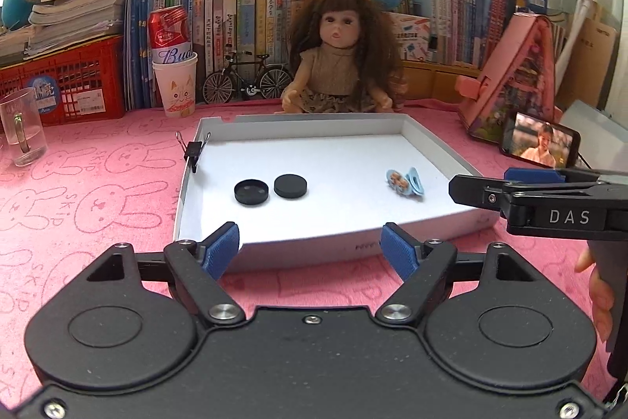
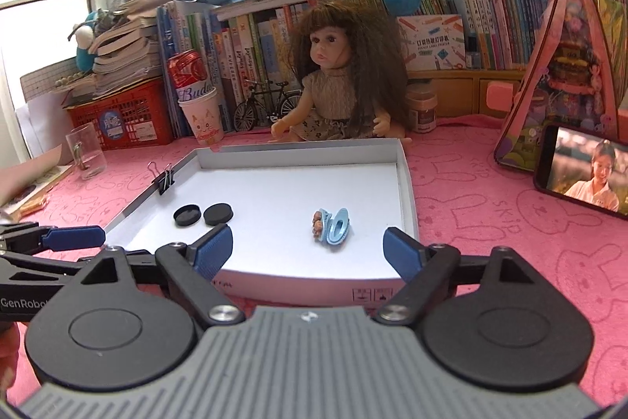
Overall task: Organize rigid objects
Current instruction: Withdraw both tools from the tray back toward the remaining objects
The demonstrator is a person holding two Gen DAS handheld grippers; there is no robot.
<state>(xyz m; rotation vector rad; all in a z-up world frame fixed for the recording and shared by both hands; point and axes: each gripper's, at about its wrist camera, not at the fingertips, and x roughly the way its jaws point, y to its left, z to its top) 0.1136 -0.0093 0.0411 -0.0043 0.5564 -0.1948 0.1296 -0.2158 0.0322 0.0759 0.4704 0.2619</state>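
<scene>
Left wrist view
Left gripper [image 1: 312, 242]: jaws spread wide, nothing between the blue pads, hovering at the near edge of the tray.
Tray [image 1: 314, 122]: shallow white box lid on the pink bunny-print cloth [image 1: 98, 191].
Black cap [image 1: 251, 192]: lies open side up in the left half of the tray.
Black disc [image 1: 291, 186]: flat, just right of the black cap, a narrow gap between them.
Blue hair clip [image 1: 406, 182]: in the right half of the tray, well apart from the two black pieces.
Binder clip [image 1: 193, 149]: clamped on the tray's left wall, towards the far corner.
Right gripper [image 1: 482, 189]: seen side-on at the right, beside the tray's near right corner; from here I cannot tell how far its jaws stand.
Doll [image 1: 340, 57]: seated just beyond the tray's far wall.
Phone [image 1: 539, 144]: propped to the right of the tray, screen lit.

Right wrist view
Right gripper [image 2: 308, 248]: jaws wide apart, empty, over the tray's [image 2: 406, 183] near edge.
Blue hair clip [image 2: 333, 225]: near the middle of the tray, ahead of the spread fingers, touching neither.
Black cap [image 2: 187, 214] and black disc [image 2: 218, 213]: side by side at the near left of the tray.
Binder clip [image 2: 167, 179]: on the left wall.
Left gripper [image 2: 74, 237]: reaches in from the left edge, near the tray's near left corner.
Glass mug [image 2: 86, 151]: far left on the cloth.
</scene>
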